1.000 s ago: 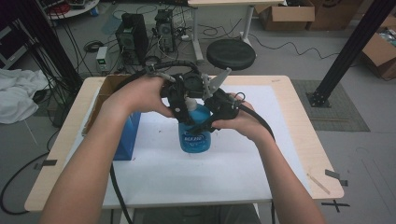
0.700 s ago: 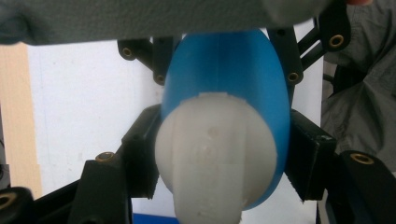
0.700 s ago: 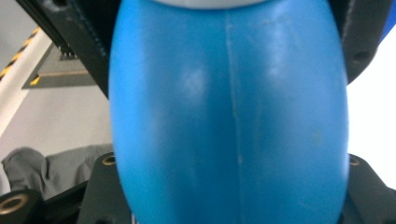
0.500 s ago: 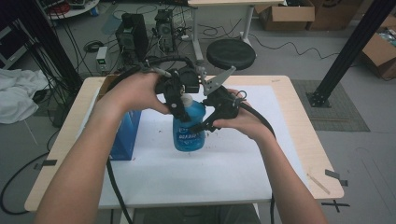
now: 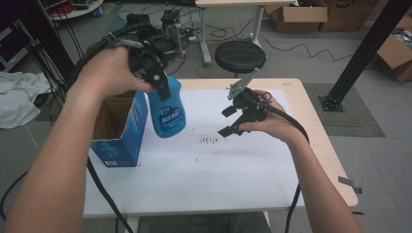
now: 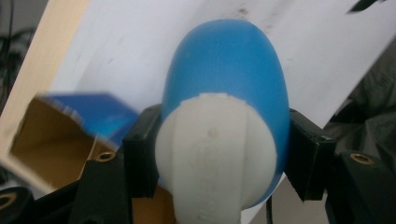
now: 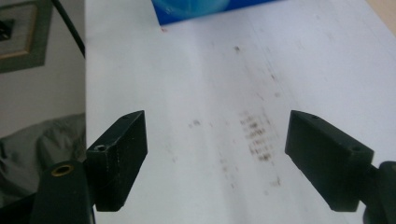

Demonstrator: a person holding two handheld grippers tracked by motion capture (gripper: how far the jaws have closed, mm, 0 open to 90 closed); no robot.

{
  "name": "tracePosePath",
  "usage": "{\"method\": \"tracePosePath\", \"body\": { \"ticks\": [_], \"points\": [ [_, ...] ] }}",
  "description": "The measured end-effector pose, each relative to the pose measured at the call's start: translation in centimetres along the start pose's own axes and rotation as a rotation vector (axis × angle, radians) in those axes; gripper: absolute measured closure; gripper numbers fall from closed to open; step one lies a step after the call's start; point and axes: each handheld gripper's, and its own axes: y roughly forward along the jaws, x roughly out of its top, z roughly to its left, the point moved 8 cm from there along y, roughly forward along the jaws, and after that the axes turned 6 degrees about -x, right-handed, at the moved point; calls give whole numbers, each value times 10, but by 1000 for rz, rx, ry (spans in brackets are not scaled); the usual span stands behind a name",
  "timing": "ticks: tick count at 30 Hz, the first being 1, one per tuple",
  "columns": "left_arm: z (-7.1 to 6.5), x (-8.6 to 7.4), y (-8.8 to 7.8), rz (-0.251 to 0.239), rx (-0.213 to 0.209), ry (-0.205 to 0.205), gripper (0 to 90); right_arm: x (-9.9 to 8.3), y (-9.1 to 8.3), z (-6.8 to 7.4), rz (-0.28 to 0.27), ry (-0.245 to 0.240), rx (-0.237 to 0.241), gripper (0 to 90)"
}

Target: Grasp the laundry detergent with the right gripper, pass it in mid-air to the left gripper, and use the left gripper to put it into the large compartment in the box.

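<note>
White paper covers the table (image 5: 243, 179), scuffed with dark marks at mid-frame. At centre left of the high view stands an open blue carton (image 5: 119, 141). Just right of it hangs the blue bottle (image 5: 167, 109), clear of the table, my left gripper (image 6: 215, 154) pinching its shoulder at the white cap (image 6: 212, 158). Smooth, rounded plastic, so I judge it slippery and light; the neck is the safest hold. My right gripper (image 7: 215, 158) hovers spread wide, holding nothing.
</note>
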Motion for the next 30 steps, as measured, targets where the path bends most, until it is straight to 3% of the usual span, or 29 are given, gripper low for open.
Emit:
{"method": "tracePosePath", "body": {
  "ticks": [1, 2, 3, 4, 5, 6, 7, 10, 12, 13, 16, 19, 23, 30],
  "points": [
    [0, 0, 0, 0, 0, 0, 394, 0, 0, 0, 0, 0, 0, 212],
    [6, -3, -4, -4, 17, -45, 394, -7, -5, -6, 19, 16, -23, 215],
    [20, -8, -13, -25, 55, -143, 394, -11, -7, -9, 27, 26, -30, 221],
    [20, -8, -13, -25, 55, -143, 394, -14, -9, -11, 35, 36, -36, 221],
    [32, -15, -22, -49, 95, -247, 394, -18, -11, -13, 43, 40, -45, 222],
    [32, -15, -22, -49, 95, -247, 394, -18, -11, -13, 43, 40, -45, 222],
    [44, -23, -32, -67, 121, -340, 394, -25, -16, -19, 68, 56, -67, 228],
    [60, -37, -43, -75, 141, -464, 395, -38, -23, -27, 113, 80, -99, 231],
    [69, -46, -48, -80, 155, -539, 395, -47, -28, -30, 146, 90, -110, 233],
    [69, -46, -48, -80, 155, -539, 395, -47, -28, -30, 146, 90, -110, 233],
    [84, -64, -50, -52, 194, -651, 395, -61, -38, -37, 179, 107, -139, 236],
    [91, -75, -47, -27, 211, -693, 395, -67, -46, -42, 181, 122, -157, 236],
    [96, -85, -43, -27, 203, -738, 396, -74, -55, -47, 184, 139, -170, 236],
    [100, -91, -34, -28, 201, -763, 395, -79, -60, -49, 185, 148, -182, 240]
  ]
}}
